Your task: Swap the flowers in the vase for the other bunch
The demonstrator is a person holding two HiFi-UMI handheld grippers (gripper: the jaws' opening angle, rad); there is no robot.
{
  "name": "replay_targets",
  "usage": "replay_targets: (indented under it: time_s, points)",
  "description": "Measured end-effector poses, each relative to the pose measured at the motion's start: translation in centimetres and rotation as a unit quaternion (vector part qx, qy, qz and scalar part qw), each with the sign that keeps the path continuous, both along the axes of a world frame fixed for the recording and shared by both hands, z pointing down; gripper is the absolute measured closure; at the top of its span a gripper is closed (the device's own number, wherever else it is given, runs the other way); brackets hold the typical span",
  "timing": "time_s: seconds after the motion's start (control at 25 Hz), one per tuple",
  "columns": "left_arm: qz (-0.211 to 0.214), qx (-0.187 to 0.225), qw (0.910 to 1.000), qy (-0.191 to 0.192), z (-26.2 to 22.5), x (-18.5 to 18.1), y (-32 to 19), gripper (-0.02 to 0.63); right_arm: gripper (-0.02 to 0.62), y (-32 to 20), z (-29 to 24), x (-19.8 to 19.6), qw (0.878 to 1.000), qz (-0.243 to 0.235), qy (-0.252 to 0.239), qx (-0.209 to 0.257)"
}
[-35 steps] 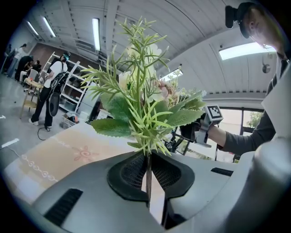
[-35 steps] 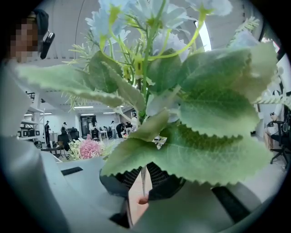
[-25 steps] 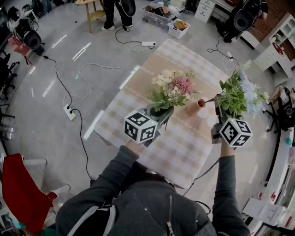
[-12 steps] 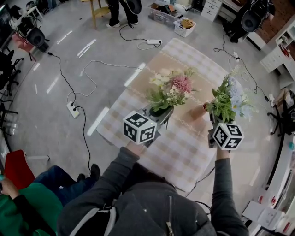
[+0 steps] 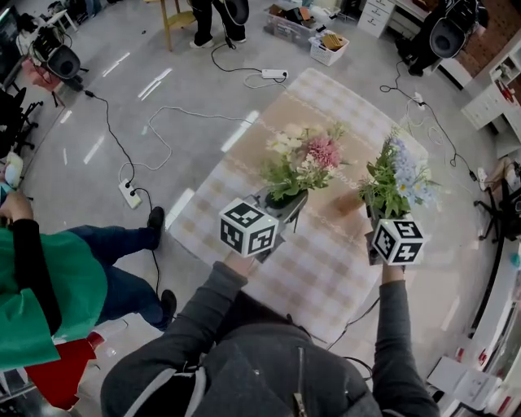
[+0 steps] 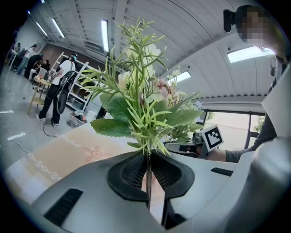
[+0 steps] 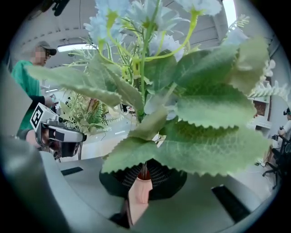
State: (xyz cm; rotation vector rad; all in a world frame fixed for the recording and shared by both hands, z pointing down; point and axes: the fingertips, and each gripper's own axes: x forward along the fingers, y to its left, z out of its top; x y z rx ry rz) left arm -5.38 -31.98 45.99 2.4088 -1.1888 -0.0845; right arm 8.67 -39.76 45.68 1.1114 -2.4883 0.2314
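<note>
My left gripper [image 5: 287, 205] is shut on the thin stems of a pink and white bunch [image 5: 303, 159], held upright above the checked table [image 5: 244, 163]. The stems run between its jaws [image 6: 148, 182]. My right gripper [image 5: 377, 218] is shut on the stems of a blue bunch [image 5: 396, 177] with broad green leaves [image 7: 204, 123]. The terracotta vase [image 7: 138, 195] stands right below the right gripper's jaws, and the blue bunch's stem end sits at its mouth. In the head view the vase [image 5: 350, 204] is mostly hidden by the blue bunch's leaves.
A person in a green top [image 5: 41, 285] sits at the left beside a red chair [image 5: 61, 379]. A power strip [image 5: 129, 194] and cables lie on the floor. Boxes [image 5: 326, 45] and a standing person [image 5: 216, 16] are beyond the table's far end.
My right gripper has come down and to the left with the blue bunch, which now covers the vase. The person in green has moved into view at the left. The left gripper stayed put.
</note>
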Motion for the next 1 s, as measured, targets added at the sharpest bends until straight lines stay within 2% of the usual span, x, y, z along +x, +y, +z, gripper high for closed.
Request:
replay_targets:
  time_s: [0.4,1.0]
  points:
    - [-0.004,-0.002,1.0,-0.004,0.13,-0.39,0.09,0.575,0.568,-0.34,0.06,-0.47,1.0,0.017,-0.014,0.015]
    - [-0.008,-0.004,0.9999,-0.009,-0.04,-0.69,0.5,0.575,0.566,-0.49,-0.27,-1.07,0.999,0.005,-0.023,0.022]
